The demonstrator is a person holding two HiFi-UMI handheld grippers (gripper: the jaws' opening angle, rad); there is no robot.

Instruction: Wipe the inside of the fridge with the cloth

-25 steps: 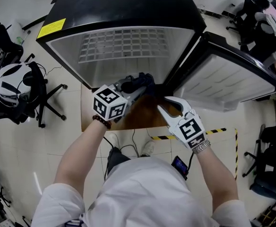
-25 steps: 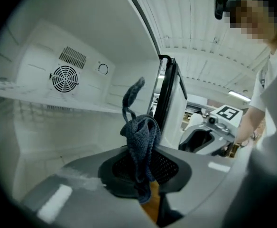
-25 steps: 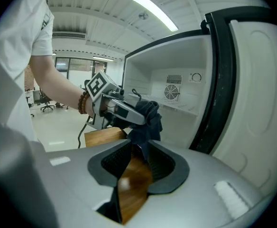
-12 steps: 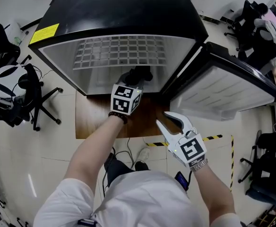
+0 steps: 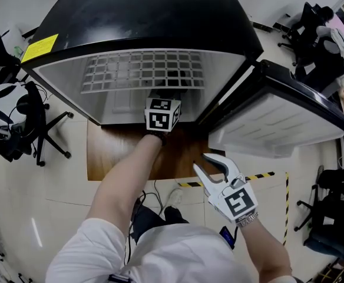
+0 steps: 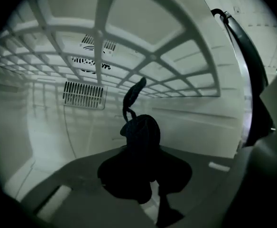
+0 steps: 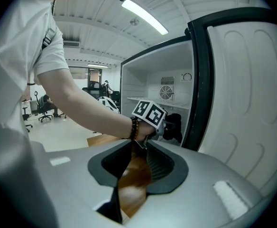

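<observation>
The black fridge [image 5: 148,16] stands open, with a white wire shelf [image 5: 142,69] across its inside. My left gripper [image 5: 171,93] reaches in under that shelf; its marker cube [image 5: 162,114] sits at the opening. In the left gripper view the left gripper [image 6: 145,175] is shut on a bunched dark cloth [image 6: 141,137], held just above the fridge's floor and facing the white back wall. My right gripper [image 5: 206,164] hangs outside in front of the fridge, open and with nothing in it. The right gripper view shows its jaws [image 7: 131,175] apart, and beyond them the cloth [image 7: 174,127].
The fridge door [image 5: 278,111] swings open to the right. A wooden board [image 5: 119,152] lies on the floor under the fridge front, with yellow-black tape [image 5: 260,175] beside it. Office chairs stand at the left [image 5: 13,111] and right [image 5: 325,46].
The left gripper has carried the cloth forward from the fridge's opening to deeper inside, under the wire shelf. The right gripper has stayed where it was.
</observation>
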